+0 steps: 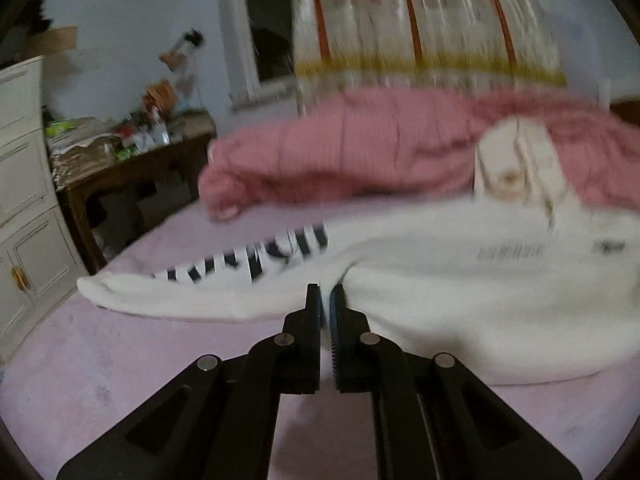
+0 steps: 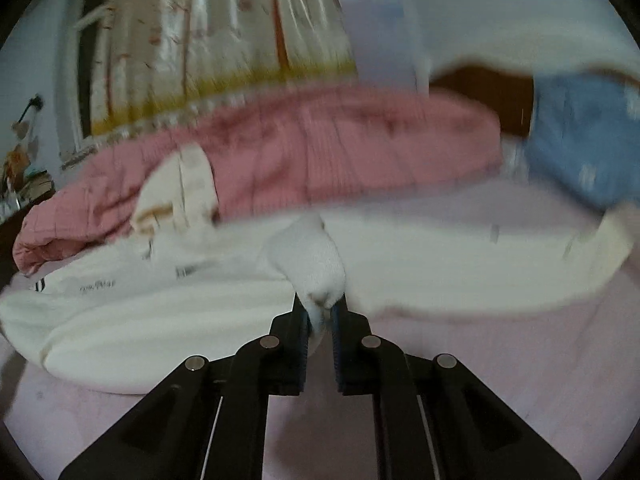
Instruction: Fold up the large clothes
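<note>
A large white sweatshirt point(image 1: 460, 280) with black stripes on one sleeve point(image 1: 256, 260) lies spread on a pink bed sheet point(image 1: 120, 360). My left gripper point(image 1: 326, 300) is shut on a thin fold of the sweatshirt near where the striped sleeve joins the body. In the right wrist view the same sweatshirt point(image 2: 160, 312) lies across the bed, and my right gripper point(image 2: 322, 312) is shut on a bunched white part of it point(image 2: 312, 260), which rises from between the jaws. Both views are blurred.
A rolled pink quilt point(image 1: 360, 152) lies behind the sweatshirt, with a small cream cloth item point(image 1: 516, 160) on it. A cluttered dark wooden table point(image 1: 132, 160) and white cabinet point(image 1: 24, 200) stand at the left. A blue pillow point(image 2: 584, 140) lies at the right, curtains point(image 1: 420, 20) behind.
</note>
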Tool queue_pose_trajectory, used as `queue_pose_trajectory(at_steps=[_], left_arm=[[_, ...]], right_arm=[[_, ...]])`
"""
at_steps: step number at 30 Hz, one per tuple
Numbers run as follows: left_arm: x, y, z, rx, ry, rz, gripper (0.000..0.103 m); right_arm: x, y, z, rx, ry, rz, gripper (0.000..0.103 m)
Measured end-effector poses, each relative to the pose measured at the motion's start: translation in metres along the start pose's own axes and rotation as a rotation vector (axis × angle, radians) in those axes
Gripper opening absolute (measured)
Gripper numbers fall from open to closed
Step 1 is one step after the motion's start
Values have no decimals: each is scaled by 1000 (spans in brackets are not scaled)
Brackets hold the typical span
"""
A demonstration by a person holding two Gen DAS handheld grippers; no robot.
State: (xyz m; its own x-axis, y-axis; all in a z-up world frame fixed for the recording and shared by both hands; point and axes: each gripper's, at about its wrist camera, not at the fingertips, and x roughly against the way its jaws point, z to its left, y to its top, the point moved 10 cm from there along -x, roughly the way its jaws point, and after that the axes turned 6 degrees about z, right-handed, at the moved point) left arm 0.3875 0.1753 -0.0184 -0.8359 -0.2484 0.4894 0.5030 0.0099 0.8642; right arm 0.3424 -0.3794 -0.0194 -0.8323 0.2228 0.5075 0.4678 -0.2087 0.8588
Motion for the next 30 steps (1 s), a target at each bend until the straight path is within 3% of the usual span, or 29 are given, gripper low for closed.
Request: queue_pose_trajectory(at_steps=[2, 4, 6, 7, 8, 9, 10, 13, 14, 15, 17, 19, 21, 22, 23, 24, 26, 28, 30], left_arm=[[11, 5, 3, -4, 23, -22, 5], [-9, -9, 8, -17, 75, 46, 5], [-51, -46, 3, -44, 48, 240, 5], [-69, -66, -4, -64, 19, 339, 5], [-80, -75, -9, -95, 17, 390, 5], [-79, -70, -10, -110, 39, 372, 5], [-77, -67, -10, -124, 58, 353, 5], [-76, -69, -8, -153, 98, 356, 12], [-71, -65, -5, -143, 101, 332, 27], [-63, -60, -3, -129, 105, 302, 55], [-40, -42, 0, -79, 68, 201, 82], [-15, -22, -3, -37, 7, 98, 82], [12, -7, -13, -27, -79, 5, 90], [23, -3, -19, -28, -112, -35, 95], [29, -2, -25, -32, -137, -50, 102], [32, -3, -30, -35, -149, -45, 103], [26, -7, -32, -42, -120, 3, 103], [20, -5, -33, -56, -110, 12, 103], [4, -15, -40, -86, -83, 76, 103]], right_arm=[[17, 10, 6, 34, -44, -63, 10], [23, 11, 4, 49, -76, -81, 10], [0, -7, -10, 1, -83, 46, 10], [-23, -29, -18, -39, -64, 168, 10], [-35, -46, -22, -50, -62, 247, 10], [-50, -64, -26, -63, -59, 342, 10], [-56, -71, -30, -94, -36, 381, 10], [-47, -64, -36, -113, -40, 354, 13], [-47, -66, -36, -110, -49, 361, 16], [-45, -65, -37, -112, -47, 357, 18], [-35, -57, -40, -130, -32, 307, 22], [-20, -42, -45, -146, -21, 229, 29], [3, -23, -49, -158, -4, 118, 46], [16, -12, -50, -159, 7, 48, 62], [22, -6, -49, -153, 13, 15, 66], [27, -2, -46, -142, 31, -10, 66], [21, -2, -31, -129, 137, 19, 66], [5, -14, -14, -136, 248, 116, 66], [-17, -32, -5, -132, 268, 238, 66]])
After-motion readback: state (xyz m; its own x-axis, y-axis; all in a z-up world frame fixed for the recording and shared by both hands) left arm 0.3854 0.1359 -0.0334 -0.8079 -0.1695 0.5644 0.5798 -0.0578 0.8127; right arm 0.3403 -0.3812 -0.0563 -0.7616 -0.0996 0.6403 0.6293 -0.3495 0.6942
